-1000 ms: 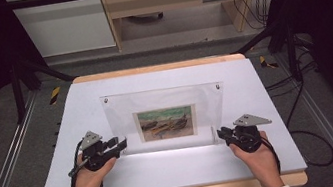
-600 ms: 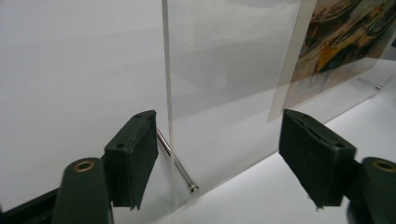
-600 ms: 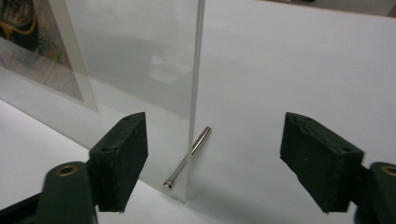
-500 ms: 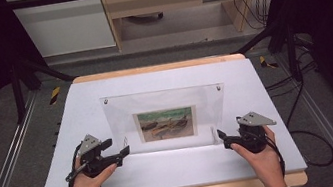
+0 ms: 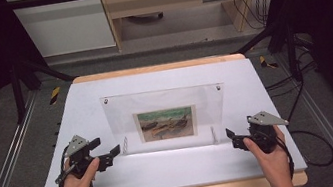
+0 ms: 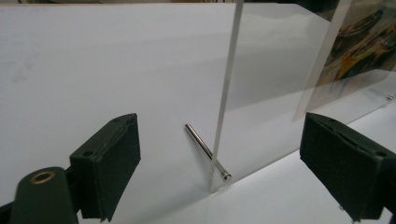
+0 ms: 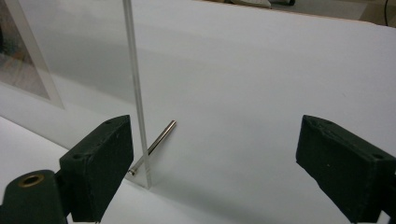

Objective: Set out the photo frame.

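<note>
The clear upright acrylic picture frame [image 5: 166,119] stands at the white counter's [image 5: 176,170] centre. The left tongs [image 5: 106,153] at its 8 o'clock and the right tongs [image 5: 230,139] at its 4 o'clock have just been opening; both gape wide, holding nothing.

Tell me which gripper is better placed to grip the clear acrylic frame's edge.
Left gripper: its just-opened jaws straddle the frame edge centrally; the right gripper, also just opened, has it beside one jaw.
</note>
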A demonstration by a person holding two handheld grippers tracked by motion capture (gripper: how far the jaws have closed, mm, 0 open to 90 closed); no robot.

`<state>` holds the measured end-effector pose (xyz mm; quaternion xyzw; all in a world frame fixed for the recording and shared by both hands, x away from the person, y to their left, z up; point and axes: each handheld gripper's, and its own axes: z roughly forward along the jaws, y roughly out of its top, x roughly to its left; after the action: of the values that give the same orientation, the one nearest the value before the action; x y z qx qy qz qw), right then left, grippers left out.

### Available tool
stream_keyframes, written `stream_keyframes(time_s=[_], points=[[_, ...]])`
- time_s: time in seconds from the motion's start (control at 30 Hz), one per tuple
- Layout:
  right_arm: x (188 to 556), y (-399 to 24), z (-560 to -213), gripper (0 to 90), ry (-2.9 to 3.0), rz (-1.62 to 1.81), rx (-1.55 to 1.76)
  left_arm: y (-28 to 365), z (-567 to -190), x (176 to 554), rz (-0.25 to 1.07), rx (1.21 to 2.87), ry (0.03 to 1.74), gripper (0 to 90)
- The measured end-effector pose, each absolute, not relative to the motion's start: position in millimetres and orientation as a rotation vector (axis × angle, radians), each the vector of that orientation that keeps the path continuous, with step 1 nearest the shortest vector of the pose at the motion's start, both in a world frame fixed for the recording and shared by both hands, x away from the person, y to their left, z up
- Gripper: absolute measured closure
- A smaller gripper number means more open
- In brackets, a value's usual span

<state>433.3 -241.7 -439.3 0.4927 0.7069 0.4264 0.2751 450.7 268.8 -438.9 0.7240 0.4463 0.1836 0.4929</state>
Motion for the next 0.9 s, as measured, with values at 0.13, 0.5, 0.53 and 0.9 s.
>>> stream_keyframes(time_s=[0.13, 0.5, 0.53, 0.9], points=[[432.2, -249.2, -438.9, 11.5, 1.883, 1.138, 1.344, 276.8, -437.6, 451.3, 0.459, 1.741, 1.085, 11.7], [430.7, -267.7, -439.7, 11.5, 1.836, 1.122, 1.383, 300.9, -435.0, 453.3, 0.524, 1.707, 1.133, 11.7], [430.7, -267.7, -439.7, 11.5, 1.836, 1.122, 1.383, 300.9, -435.0, 453.3, 0.524, 1.707, 1.133, 11.8], [425.8, -292.8, -440.8, 11.4, 1.781, 1.114, 1.448, 327.2, -433.7, 455.2, 0.563, 1.667, 1.178, 11.8]])
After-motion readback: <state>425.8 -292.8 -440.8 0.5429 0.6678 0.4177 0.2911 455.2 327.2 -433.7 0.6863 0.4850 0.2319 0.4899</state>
